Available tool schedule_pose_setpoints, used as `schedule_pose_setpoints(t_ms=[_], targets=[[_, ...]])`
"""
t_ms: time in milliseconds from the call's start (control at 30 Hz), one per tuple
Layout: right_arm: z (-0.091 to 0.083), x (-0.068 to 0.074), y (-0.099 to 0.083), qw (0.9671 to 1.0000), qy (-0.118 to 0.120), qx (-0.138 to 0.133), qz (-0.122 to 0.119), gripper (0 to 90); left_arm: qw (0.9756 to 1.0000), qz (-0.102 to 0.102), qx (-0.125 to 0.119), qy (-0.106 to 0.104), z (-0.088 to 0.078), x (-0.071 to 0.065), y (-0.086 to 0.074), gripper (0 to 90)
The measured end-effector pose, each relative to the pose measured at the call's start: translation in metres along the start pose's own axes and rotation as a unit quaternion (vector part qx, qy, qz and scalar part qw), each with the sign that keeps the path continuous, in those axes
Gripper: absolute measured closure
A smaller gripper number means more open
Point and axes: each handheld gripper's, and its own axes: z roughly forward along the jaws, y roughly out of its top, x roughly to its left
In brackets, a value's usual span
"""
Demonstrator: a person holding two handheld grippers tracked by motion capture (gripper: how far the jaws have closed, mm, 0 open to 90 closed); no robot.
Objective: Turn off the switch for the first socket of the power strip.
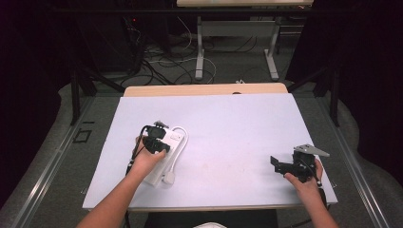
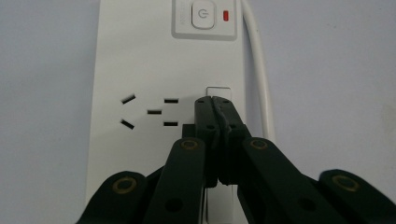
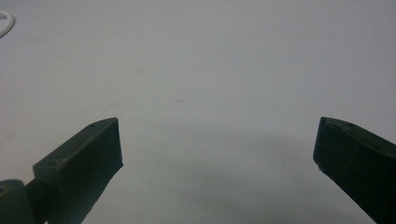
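1. Plainly, the work in hand centres on the white power strip (image 1: pixel 167 154), which lies on the left half of the worktop (image 1: pixel 228 137) with its white cable (image 1: pixel 181 142) looping beside it and its plug (image 1: pixel 169 178) resting near the front edge.
2. The left gripper (image 2: pixel 212 100) is over the strip, jaws pressed together with nothing between them, the tips resting at a small white rocker-like tab (image 2: pixel 218 90) beside the socket slots (image 2: pixel 149 112).
3. In the left gripper view the main power button (image 2: pixel 202 14) sits farther up the strip, with a red indicator (image 2: pixel 226 15) next to it; I cannot tell whether that red mark is lit.
4. The right gripper (image 1: pixel 285 166) is well apart at the worktop's right side, jaws spread wide and holding nothing, over bare surface.
5. My judgement: the press on the tab is under way or just starting; whether it has switched cannot be told, and withdrawing the left gripper remains.
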Motion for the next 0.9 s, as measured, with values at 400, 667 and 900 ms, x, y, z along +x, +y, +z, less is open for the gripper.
schedule_pose_setpoints(t_ms=[400,667,900], targets=[[0.000,0.000,0.000,1.0000,-0.001,-0.001,0.001,0.5,0.9999,0.005,-0.010,-0.001,-0.008,-0.002,0.004,87.2],[-0.001,0.000,0.000,1.0000,-0.002,-0.002,0.003,0.5,0.9998,0.009,-0.019,-0.005,-0.012,-0.004,0.005,82.9],[-0.001,0.000,0.000,1.0000,-0.001,-0.003,0.002,0.5,0.9996,0.017,-0.020,-0.008,-0.016,-0.007,0.006,79.3]])
